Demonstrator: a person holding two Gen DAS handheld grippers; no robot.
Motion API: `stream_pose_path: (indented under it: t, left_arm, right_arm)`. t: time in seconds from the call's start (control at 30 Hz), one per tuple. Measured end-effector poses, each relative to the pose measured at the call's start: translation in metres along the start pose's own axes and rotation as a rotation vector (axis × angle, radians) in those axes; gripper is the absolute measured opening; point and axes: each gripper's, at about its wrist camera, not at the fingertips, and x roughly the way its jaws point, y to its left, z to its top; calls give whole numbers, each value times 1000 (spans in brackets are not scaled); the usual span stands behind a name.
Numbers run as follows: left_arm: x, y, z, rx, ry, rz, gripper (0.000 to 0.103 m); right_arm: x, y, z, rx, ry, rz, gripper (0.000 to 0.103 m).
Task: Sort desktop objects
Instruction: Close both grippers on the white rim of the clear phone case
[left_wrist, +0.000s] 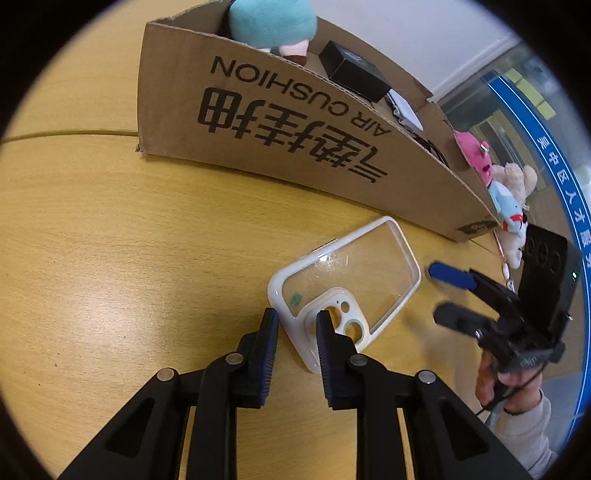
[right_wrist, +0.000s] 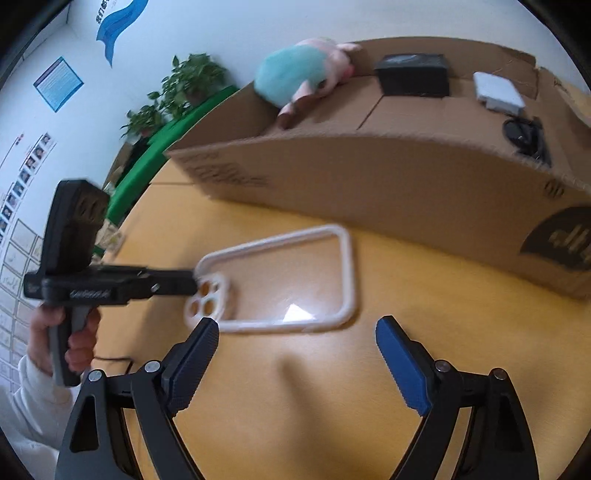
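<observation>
A clear phone case with a white rim (left_wrist: 347, 280) lies flat on the wooden table (left_wrist: 129, 240), just in front of a cardboard box (left_wrist: 280, 125). My left gripper (left_wrist: 295, 325) has its two fingers on either side of the case's camera corner; I cannot tell whether they press on it. The case also shows in the right wrist view (right_wrist: 280, 280). My right gripper (right_wrist: 295, 328) is open and empty, just short of the case's near long edge. It shows in the left wrist view (left_wrist: 447, 295) to the right of the case.
The box (right_wrist: 388, 177) holds a teal and pink plush toy (right_wrist: 295, 77), a black box (right_wrist: 413, 74), a white device (right_wrist: 498, 92) and a black cable (right_wrist: 524, 136). Small plush charms (left_wrist: 495, 192) hang past the box's right end.
</observation>
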Motion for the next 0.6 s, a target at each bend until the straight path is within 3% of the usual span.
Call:
stream_pose_path:
  t: [0.23,0.3,0.4,0.6]
  left_arm:
    - [0,7,4,-74,-49,-17,23]
    - [-3,4,7,-65,-69,11,30]
    - [-12,-8,10,-15,-113,8,29]
    - [-42,-35,3,86,-205,-140,30]
  right_arm:
    - [34,3,27,-63,33,63,95]
    - [36,4,26,-66,27,80,95]
    - [27,7,17,-55,1,97,95]
    - [-26,10,-15,-7,-165,114,95]
